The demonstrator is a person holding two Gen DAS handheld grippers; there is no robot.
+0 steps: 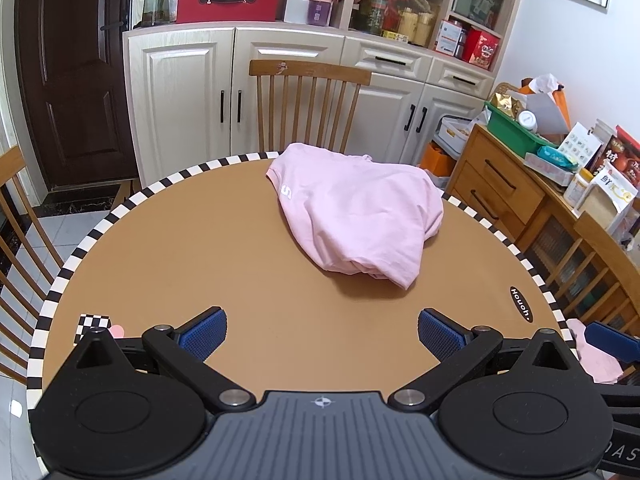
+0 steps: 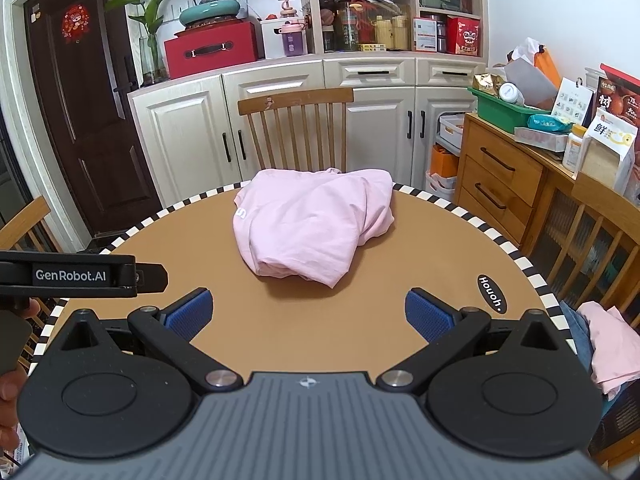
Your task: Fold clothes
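nearest the cameras, the left gripper and the right gripper both hang over the near part of the round brown table with their blue pads spread wide and nothing between them. further out, well apart from both, the pink garment lies in a loose, rumpled heap toward the far edge of the table, just in front of the wooden chair. this looks like the very start of a fold, so the next move likely calls for reaching forward, pinching two edges or corners, and spreading the cloth flat before any crease is made.
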